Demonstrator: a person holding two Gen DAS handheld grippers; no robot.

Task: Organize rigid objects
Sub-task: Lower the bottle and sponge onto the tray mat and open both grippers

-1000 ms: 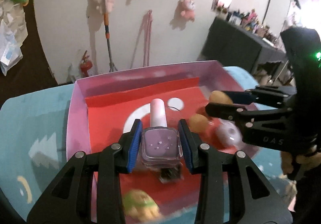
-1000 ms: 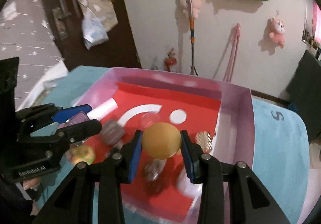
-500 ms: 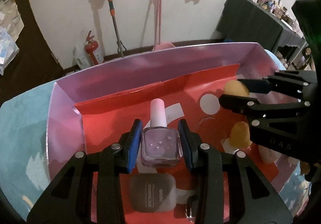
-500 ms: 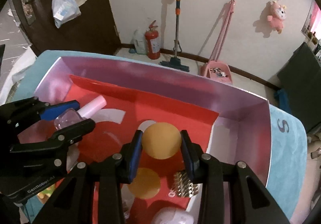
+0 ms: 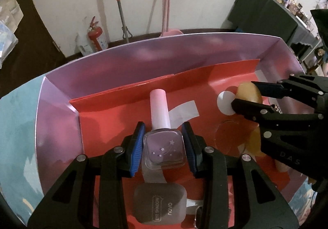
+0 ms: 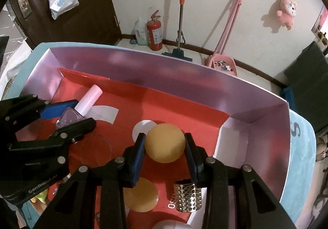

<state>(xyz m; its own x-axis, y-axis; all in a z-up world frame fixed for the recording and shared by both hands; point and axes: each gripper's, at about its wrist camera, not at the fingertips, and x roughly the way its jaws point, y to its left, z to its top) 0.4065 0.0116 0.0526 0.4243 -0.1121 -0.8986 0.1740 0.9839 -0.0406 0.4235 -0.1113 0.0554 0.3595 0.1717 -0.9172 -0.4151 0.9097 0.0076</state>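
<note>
One nail polish bottle, two orange balls, one eyeshadow compact

the nail polish bottle looks like clear glossy glass with a smooth matt pink cap; the ball is smooth matt plastic – the box satiny lilac card, lined with red paper.
</note>
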